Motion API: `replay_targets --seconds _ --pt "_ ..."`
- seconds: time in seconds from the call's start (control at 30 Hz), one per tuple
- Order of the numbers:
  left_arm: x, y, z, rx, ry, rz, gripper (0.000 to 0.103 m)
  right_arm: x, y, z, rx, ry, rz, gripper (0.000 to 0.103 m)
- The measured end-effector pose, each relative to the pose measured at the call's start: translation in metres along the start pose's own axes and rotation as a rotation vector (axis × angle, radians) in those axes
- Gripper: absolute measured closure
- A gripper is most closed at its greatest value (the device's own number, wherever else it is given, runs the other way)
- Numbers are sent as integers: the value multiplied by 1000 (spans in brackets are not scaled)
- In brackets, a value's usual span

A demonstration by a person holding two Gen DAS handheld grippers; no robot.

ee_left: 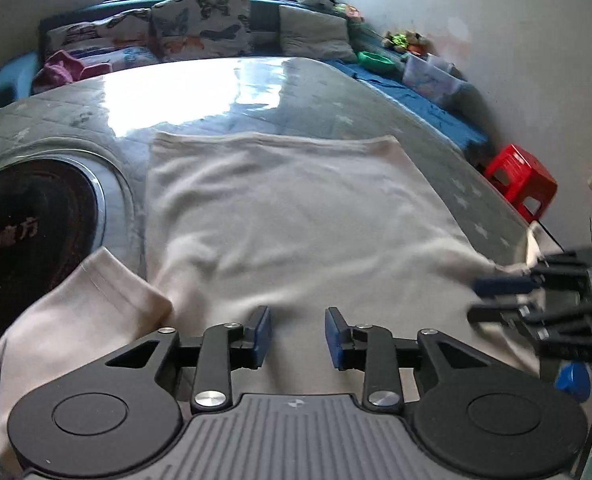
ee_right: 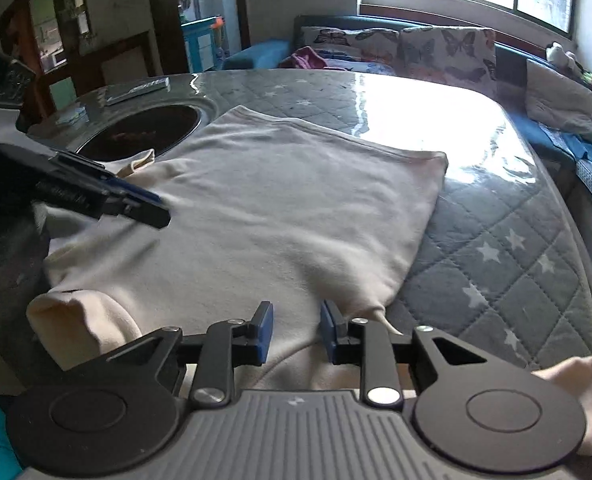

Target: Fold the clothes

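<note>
My left gripper (ee_left: 298, 336) and right gripper (ee_right: 296, 332), both with jaws parted and holding nothing, hover over the near edge of the cream shirt (ee_left: 296, 216) spread flat on the quilted table (ee_right: 495, 264).

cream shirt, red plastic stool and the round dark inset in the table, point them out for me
cream shirt (ee_left: 296, 208), left wrist view, middle of the flat body panel
red plastic stool (ee_left: 521, 178), left wrist view, its top surface
round dark inset (ee_right: 144, 130), right wrist view, centre of the dark disc
</note>
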State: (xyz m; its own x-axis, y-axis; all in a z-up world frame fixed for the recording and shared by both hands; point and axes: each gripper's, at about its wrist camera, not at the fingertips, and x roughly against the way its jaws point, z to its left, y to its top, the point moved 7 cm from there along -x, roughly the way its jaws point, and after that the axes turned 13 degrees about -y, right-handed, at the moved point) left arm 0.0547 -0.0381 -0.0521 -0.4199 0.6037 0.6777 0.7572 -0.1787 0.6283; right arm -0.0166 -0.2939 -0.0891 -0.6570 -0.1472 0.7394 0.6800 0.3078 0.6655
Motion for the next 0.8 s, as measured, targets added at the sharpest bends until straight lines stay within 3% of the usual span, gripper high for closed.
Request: replay_targets --seconds 0.13,0.23,0.33,0.57,0.73,0.8 --pt "0 4 10 6 37 -21 58 1 4 -1 -3 -11 8 72" --pt "1 5 15 7 52 -32 58 10 9 -7 -12 -55 -21 56" --pt "2 6 20 8 68 -43 58 17 5 -22 -59 -104 -30 56" --pt "4 8 28 5 99 -59 58 33 -39 -95 -306 -275 -4 56" --pt "4 8 30 10 111 -60 58 40 -54 -133 -407 -355 -1 56" --pt "3 7 28 0 120 -59 57 42 -53 -143 -444 -349 -11 56"
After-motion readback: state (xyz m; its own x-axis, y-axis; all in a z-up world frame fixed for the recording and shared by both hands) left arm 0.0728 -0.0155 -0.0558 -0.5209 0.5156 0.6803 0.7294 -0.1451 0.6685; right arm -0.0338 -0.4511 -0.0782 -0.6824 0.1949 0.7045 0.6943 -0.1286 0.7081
